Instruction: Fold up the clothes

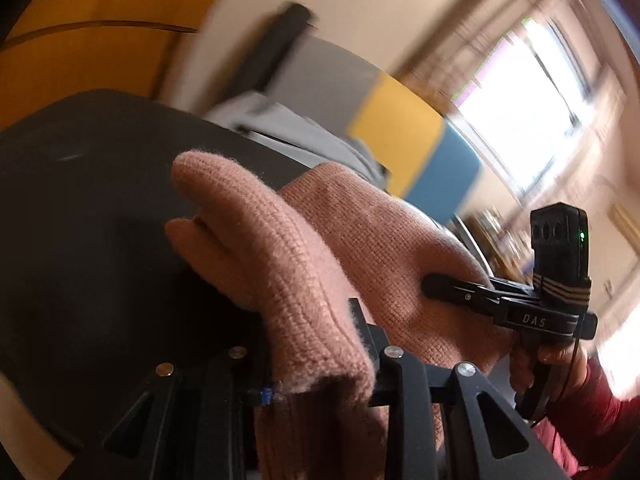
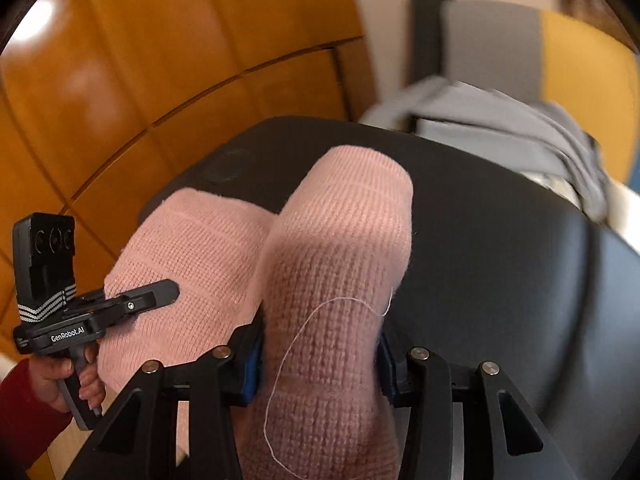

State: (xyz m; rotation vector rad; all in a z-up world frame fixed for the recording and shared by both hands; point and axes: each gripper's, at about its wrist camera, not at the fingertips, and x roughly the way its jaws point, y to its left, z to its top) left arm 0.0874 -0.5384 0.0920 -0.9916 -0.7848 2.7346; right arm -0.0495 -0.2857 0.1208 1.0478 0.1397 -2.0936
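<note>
Above the dark table (image 2: 500, 240), left gripper (image 2: 176, 290) and right gripper (image 2: 320, 364) each clamp the pink knit garment (image 2: 340, 240), its edges hanging free.

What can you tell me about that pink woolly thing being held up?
The pink knitted garment looks soft and fuzzy, with ribbed rows and a loose pale thread trailing down it. It hangs bunched into two rounded folds above the black seat. The right gripper pinches one fold, the left gripper the other. What kind of clothing it is cannot be told.
</note>
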